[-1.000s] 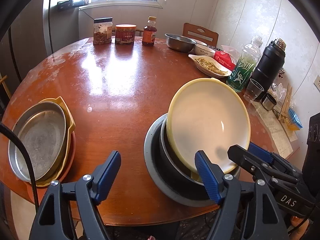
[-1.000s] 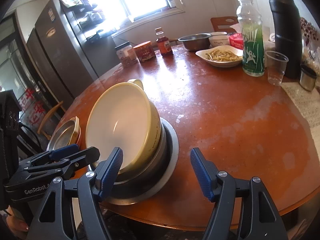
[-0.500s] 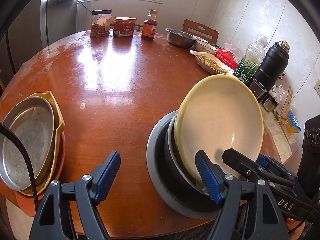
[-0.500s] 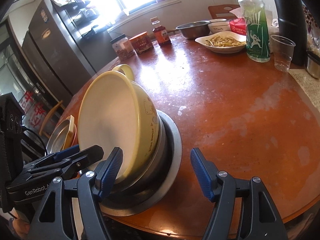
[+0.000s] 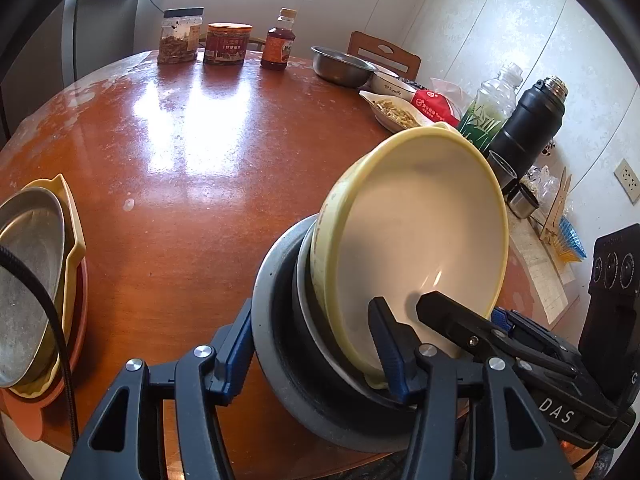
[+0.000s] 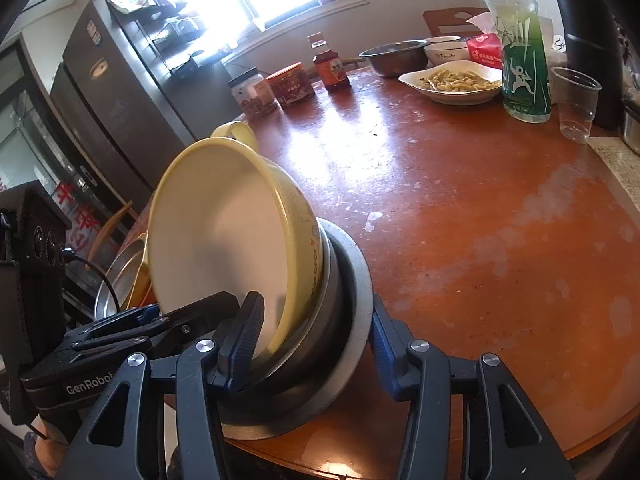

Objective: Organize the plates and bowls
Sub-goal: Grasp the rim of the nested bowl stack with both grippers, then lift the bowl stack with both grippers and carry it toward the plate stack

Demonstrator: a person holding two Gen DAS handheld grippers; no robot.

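A yellow bowl [image 5: 416, 240] with a white inside stands tilted steeply on edge in a dark bowl [image 5: 320, 368], which sits on a grey plate [image 5: 272, 360] at the table's near edge. The yellow bowl [image 6: 224, 236] leans toward me in the right wrist view, over the grey plate [image 6: 356, 276]. My left gripper [image 5: 312, 348] is open, its fingers either side of the stack's near rim. My right gripper [image 6: 316, 332] is open too, straddling the same rim from the other side. A second stack, a steel plate [image 5: 24, 280] on a yellow dish [image 5: 74, 236], lies at far left.
Jars [image 5: 180, 40] and a sauce bottle [image 5: 280, 40] stand at the table's far edge. A steel bowl [image 5: 340, 64], a dish of food [image 5: 396, 112], a green bottle [image 5: 488, 116], a black flask [image 5: 528, 128] and a plastic cup [image 6: 576, 100] line the right side.
The yellow bowl has tipped up further, from leaning to nearly on edge. Both grippers have moved in closer around the stack's rim and stayed open.
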